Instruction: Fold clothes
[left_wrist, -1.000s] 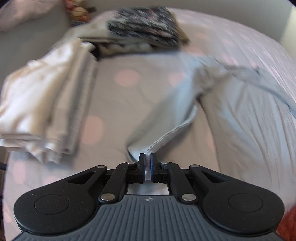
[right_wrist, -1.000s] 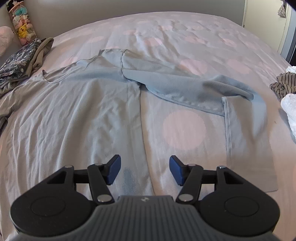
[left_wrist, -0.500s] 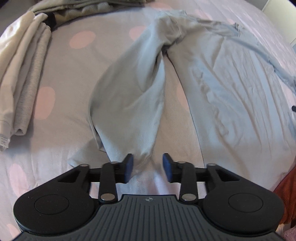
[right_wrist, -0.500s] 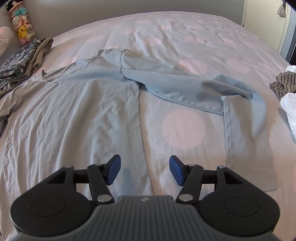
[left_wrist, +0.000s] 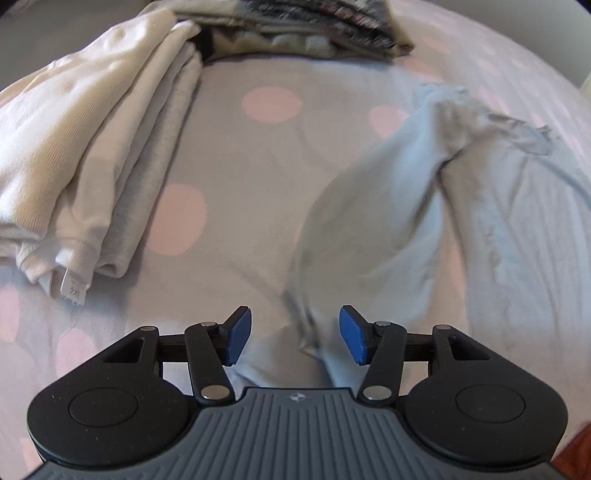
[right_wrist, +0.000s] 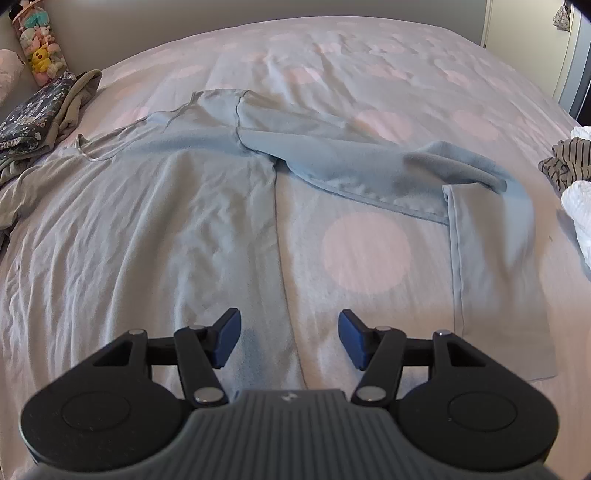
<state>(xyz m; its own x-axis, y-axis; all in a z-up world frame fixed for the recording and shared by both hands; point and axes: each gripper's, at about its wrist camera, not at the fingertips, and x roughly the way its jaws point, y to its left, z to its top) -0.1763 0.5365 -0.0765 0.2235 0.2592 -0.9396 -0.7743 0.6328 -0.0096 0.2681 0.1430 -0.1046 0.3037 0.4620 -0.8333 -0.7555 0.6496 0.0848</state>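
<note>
Sleeve-folding is the step in hand: both my left gripper (left_wrist: 295, 334) and right gripper (right_wrist: 289, 338) hover with jaws open over the blue shirt (right_wrist: 184, 221) spread on the bed (right_wrist: 369, 66), so next I must pinch a sleeve (left_wrist: 369, 221).

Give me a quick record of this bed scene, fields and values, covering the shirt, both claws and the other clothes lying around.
surface: bed with grey sheet with pink dots
garment being folded: light blue long-sleeved shirt, spread flat
shirt's right sleeve: bent back on itself
shirt's left sleeve: lying loose between the fingers of the left claw
left claw: open, gripping nothing
right claw: open, over the shirt's side edge
folded stack: cream and grey garments
dark patterned folded clothes: by the shirt's collar
striped garment: at the far right
</note>
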